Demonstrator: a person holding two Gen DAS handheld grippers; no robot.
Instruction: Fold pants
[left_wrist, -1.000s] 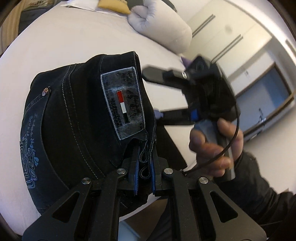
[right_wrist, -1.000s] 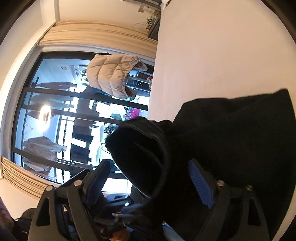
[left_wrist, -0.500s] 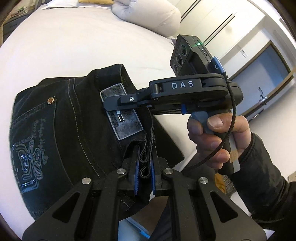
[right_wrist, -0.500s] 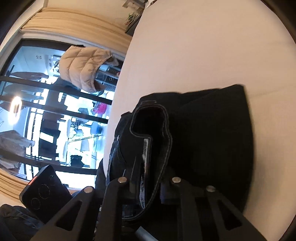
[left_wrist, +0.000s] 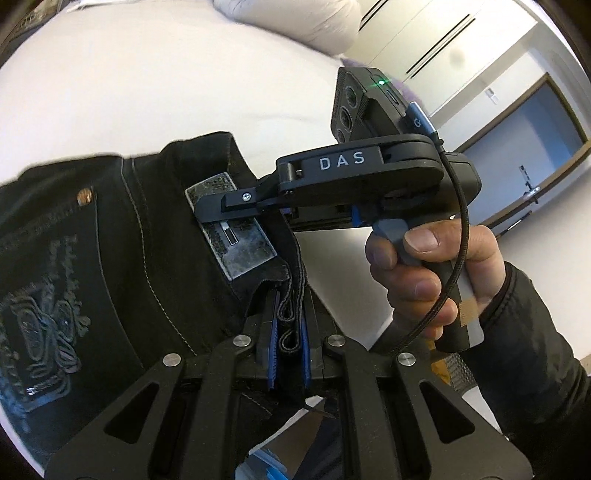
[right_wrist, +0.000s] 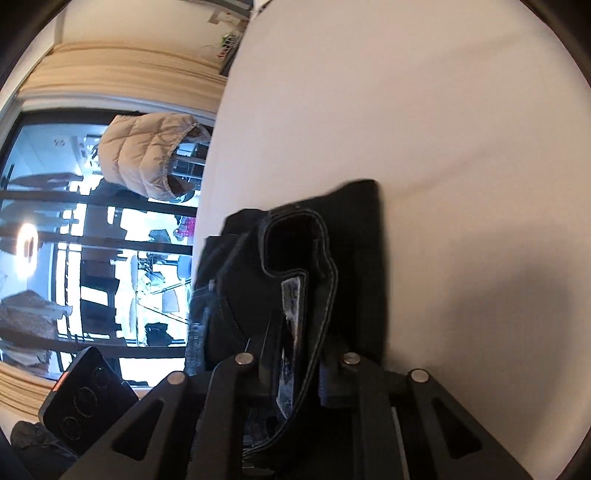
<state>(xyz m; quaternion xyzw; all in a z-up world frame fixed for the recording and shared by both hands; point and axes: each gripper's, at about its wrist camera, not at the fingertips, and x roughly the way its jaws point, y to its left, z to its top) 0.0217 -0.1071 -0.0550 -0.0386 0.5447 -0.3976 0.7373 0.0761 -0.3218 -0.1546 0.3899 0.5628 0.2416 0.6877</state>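
Pants (left_wrist: 110, 258) of black stitched denim, bearing a grey rectangular waistband patch (left_wrist: 236, 236), hang bunched over a smooth white bed (left_wrist: 166, 92); the left gripper (left_wrist: 289, 339) and right gripper (right_wrist: 291, 369) each have fingers clamped on the thick waistband's folded edge.

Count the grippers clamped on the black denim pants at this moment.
2. The left gripper pinches the black denim pants at the waistband edge beside the grey patch. The right gripper bites the waistband over that patch, the jaws having just closed.
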